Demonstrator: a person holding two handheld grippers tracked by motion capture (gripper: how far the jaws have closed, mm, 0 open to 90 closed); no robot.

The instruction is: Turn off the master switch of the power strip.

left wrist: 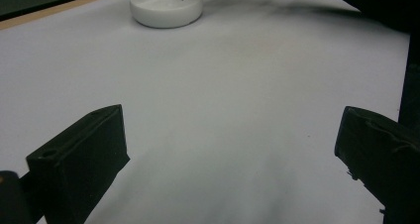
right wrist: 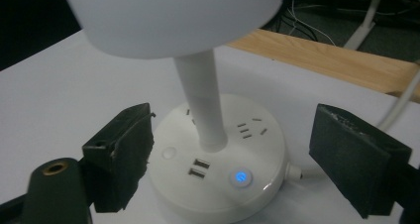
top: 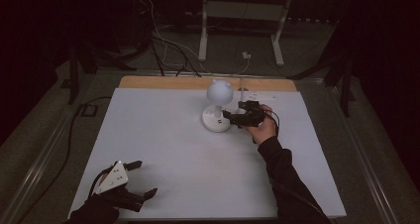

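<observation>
White lamp (right wrist: 218,149), blue button light (right wrist: 240,176), black claws

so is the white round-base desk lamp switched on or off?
Cannot tell for sure. The white round-base desk lamp's blue button light glows, so the base has power, but its white shade shows no clear glow of its own.

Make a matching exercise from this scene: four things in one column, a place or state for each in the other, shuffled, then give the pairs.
1. left gripper
2. right gripper
3. round button
4. wooden strip

A. lit blue on the lamp base
B. along the table's far edge
C. open, at the near left corner of the white table
D. open, at the lamp base

Pairs: 1-C, 2-D, 3-A, 4-B
</observation>
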